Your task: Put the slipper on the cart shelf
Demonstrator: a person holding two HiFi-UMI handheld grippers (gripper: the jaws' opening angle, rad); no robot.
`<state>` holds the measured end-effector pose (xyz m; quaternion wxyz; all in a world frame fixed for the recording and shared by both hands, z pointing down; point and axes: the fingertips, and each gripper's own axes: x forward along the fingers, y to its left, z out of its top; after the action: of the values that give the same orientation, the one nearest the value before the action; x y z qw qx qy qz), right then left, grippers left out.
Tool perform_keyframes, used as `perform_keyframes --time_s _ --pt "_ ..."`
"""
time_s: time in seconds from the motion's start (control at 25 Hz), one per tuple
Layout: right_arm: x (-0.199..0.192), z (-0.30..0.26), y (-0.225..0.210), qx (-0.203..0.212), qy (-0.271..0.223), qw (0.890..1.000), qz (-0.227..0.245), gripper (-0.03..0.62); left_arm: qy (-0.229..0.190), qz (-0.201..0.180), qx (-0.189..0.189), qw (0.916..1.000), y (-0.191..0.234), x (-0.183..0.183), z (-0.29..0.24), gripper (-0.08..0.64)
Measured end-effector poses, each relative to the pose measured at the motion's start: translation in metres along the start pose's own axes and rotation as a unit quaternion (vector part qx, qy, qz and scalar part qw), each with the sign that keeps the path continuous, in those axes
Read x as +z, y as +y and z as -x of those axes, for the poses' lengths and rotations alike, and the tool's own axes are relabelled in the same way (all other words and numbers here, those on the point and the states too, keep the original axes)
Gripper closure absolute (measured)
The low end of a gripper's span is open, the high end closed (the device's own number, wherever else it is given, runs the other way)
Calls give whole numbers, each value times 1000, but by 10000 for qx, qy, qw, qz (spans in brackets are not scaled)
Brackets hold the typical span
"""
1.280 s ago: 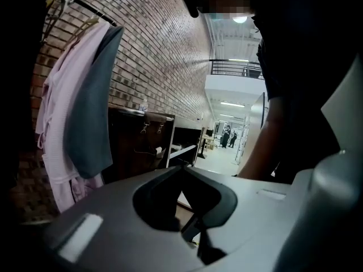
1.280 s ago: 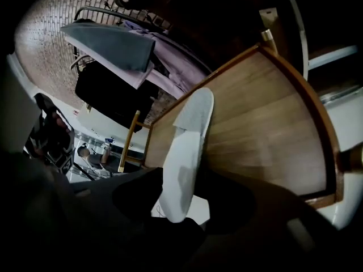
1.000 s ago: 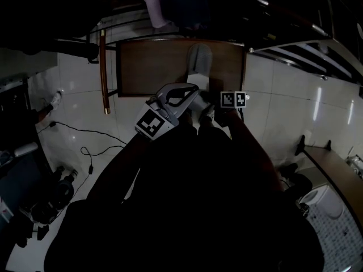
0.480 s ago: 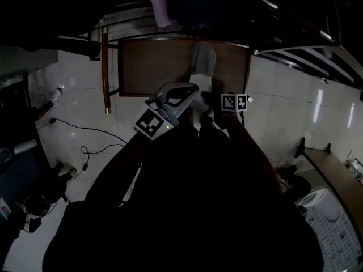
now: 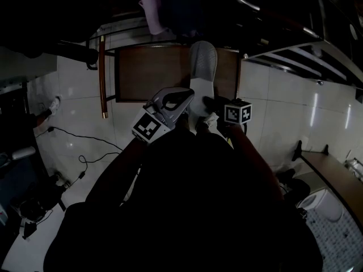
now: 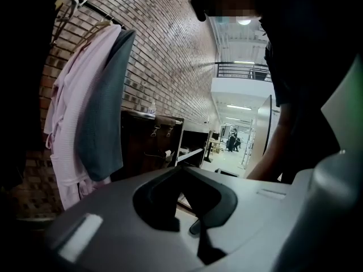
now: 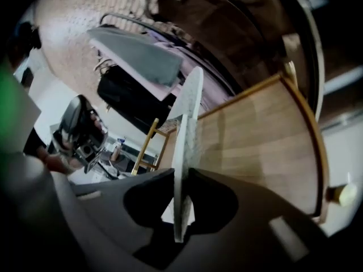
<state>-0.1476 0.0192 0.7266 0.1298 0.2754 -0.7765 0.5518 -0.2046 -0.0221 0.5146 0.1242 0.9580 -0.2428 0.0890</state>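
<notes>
A pale grey slipper (image 5: 202, 67) hangs heel-first over the brown wooden cart shelf (image 5: 147, 72), lifted off it. My right gripper (image 5: 206, 103) is shut on its near end; its jaws have just been closing with the slipper between them. In the right gripper view the slipper (image 7: 185, 129) stands on edge, pinched between the pads of my right gripper (image 7: 182, 177), with the shelf (image 7: 261, 135) beyond. My left gripper (image 5: 187, 95) hovers just left of the slipper, apart from it. In its own view the left gripper (image 6: 181, 171) has its tips together and holds nothing.
A pink robe and grey garment (image 6: 85, 112) hang on a rail by the brick wall, above the shelf's far side. A wooden post (image 5: 102, 72) borders the shelf's left. Cables (image 5: 85, 152) lie on the tiled floor at left. Metal rails (image 5: 295, 44) run at right.
The right gripper closed on the slipper, rolled and rose, lifting it off the shelf toward the camera. The left gripper stayed about where it was.
</notes>
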Motion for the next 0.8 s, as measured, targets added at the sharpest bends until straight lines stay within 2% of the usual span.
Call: perform_keyframes --time_s 0.08,0.4,0.6,0.8 --pt "8 13 17 49 -59 9993 356 526 -65 -192 11 9998 -3 2 0 560" --pt "53 69 96 345 -596 9884 1353 526 -339 -420 163 9984 -24 48 1 560" --pt "99 108 148 399 -1197 9692 2117 526 -591 -488 261 9967 -36 90 6 560" --pt "144 144 186 468 -2012 9447 2548 526 -803 -572 325 9946 -38 118 12 560"
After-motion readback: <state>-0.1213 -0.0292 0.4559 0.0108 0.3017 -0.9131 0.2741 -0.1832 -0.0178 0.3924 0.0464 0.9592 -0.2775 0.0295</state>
